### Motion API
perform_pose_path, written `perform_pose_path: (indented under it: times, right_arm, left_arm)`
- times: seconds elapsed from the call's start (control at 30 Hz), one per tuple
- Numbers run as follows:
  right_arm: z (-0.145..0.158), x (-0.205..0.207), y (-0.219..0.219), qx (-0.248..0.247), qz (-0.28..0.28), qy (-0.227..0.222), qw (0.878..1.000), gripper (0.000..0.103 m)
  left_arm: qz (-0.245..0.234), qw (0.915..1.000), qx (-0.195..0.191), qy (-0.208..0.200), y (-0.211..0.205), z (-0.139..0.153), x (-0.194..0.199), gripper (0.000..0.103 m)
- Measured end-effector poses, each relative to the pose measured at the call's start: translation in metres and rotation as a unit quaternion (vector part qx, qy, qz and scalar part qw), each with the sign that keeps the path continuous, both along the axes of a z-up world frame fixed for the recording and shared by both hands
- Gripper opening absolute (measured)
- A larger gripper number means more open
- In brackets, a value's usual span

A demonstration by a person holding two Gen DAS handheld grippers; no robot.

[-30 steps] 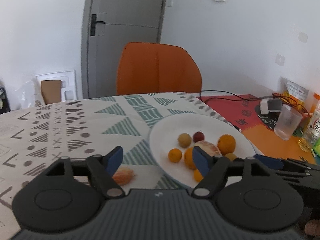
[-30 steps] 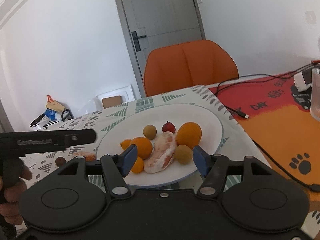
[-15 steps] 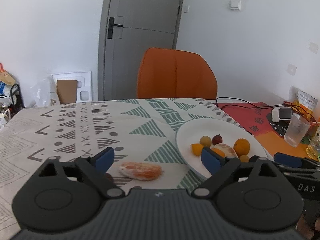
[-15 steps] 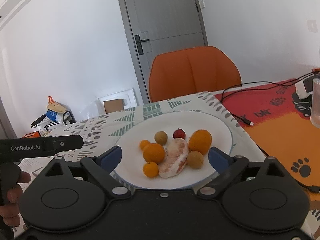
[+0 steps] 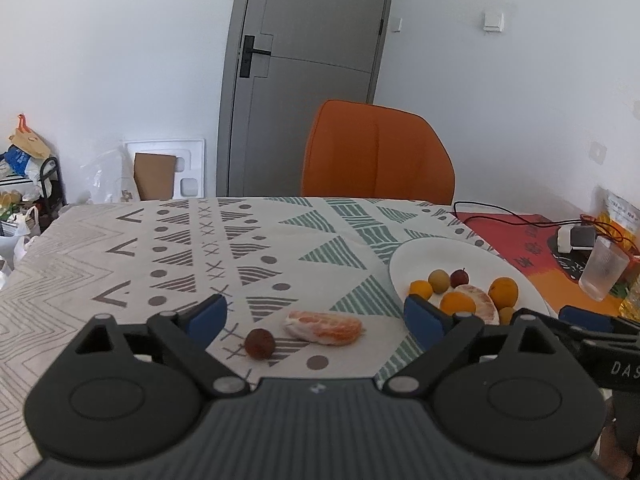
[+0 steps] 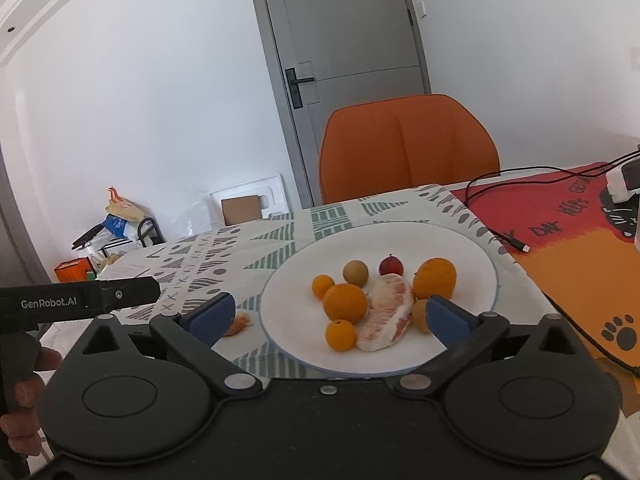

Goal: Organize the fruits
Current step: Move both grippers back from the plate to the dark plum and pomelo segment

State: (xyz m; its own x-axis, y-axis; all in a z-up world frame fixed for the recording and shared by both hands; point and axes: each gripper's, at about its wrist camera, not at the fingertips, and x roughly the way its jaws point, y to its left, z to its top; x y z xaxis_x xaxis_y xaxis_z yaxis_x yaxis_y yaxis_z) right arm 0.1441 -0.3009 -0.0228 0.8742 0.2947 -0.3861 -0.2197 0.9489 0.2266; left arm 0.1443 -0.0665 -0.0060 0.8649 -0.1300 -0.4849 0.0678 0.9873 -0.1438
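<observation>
Clearly both grippers, left (image 5: 316, 316) and right (image 6: 330, 314), gape empty (just widened); the round lychee (image 5: 259, 343) could roll off the counter (image 5: 120, 272) if nudged.

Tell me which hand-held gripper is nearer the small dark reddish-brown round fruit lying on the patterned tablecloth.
Left. The left hand-held gripper frames the small dark reddish-brown round fruit between open fingers; the right hand-held gripper hovers over the white plate.

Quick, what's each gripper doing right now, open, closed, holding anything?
Left gripper: jaws have just been opening, now open, holding nothing.
Right gripper: jaws have just been opening, now open, holding nothing.
</observation>
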Motion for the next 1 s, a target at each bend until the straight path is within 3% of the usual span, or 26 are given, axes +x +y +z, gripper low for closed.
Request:
perform_pose_path:
  times: [0.73,1.0]
  right_arm:
    - [-0.004,0.002,0.033,-0.006,0.048,0.007,0.999,0.101]
    - [-0.009,0.011,0.039,0.0,0.064,0.021,0.998,0.079]
  left_arm:
    - [0.018,0.9996,-0.022,0.006,0.035,-0.015,-0.005,0.091]
    - [0.014,0.9991,-0.029,0.027,0.039,-0.031,0.007,0.075]
